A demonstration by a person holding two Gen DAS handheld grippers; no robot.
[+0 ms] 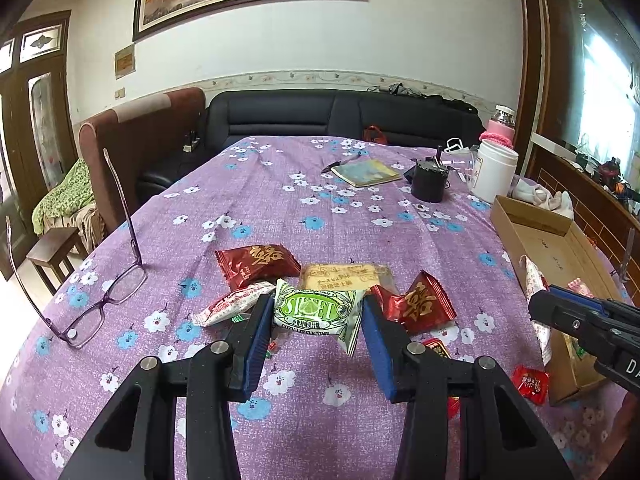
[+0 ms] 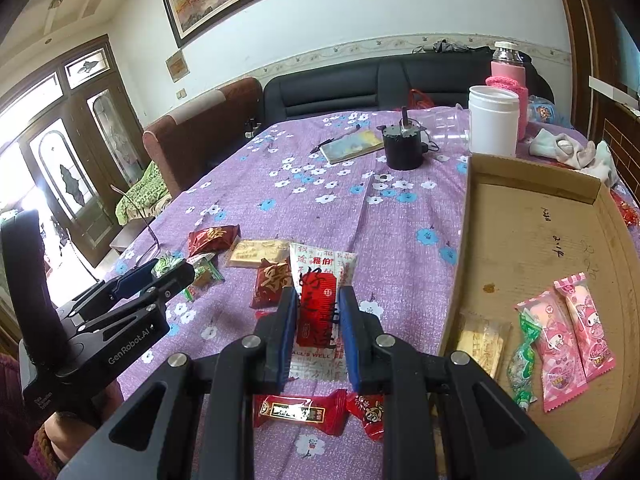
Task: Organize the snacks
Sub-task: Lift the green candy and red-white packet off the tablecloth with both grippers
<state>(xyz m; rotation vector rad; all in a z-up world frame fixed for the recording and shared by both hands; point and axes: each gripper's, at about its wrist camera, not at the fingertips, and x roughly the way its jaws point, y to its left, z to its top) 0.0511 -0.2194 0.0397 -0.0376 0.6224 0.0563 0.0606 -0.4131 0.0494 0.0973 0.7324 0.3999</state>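
Observation:
My left gripper (image 1: 314, 312) is closed on a green and white "Sweet" snack packet (image 1: 316, 312), held just above the purple cloth. Around it lie two red packets (image 1: 256, 264) (image 1: 416, 304), a yellow cracker pack (image 1: 344, 276) and a white and red packet (image 1: 232, 306). My right gripper (image 2: 318, 304) is shut on a white and red snack packet (image 2: 320, 280), beside the cardboard box (image 2: 532, 248). The box holds two pink packets (image 2: 572, 332), a green candy (image 2: 524, 360) and a cracker pack (image 2: 482, 344).
Purple glasses (image 1: 100, 304) lie at the left of the table. A notebook (image 1: 366, 172), a black motor (image 1: 428, 182) and a white jar (image 1: 494, 170) stand at the far end. Small red candies (image 2: 296, 408) lie under my right gripper. A sofa stands behind the table.

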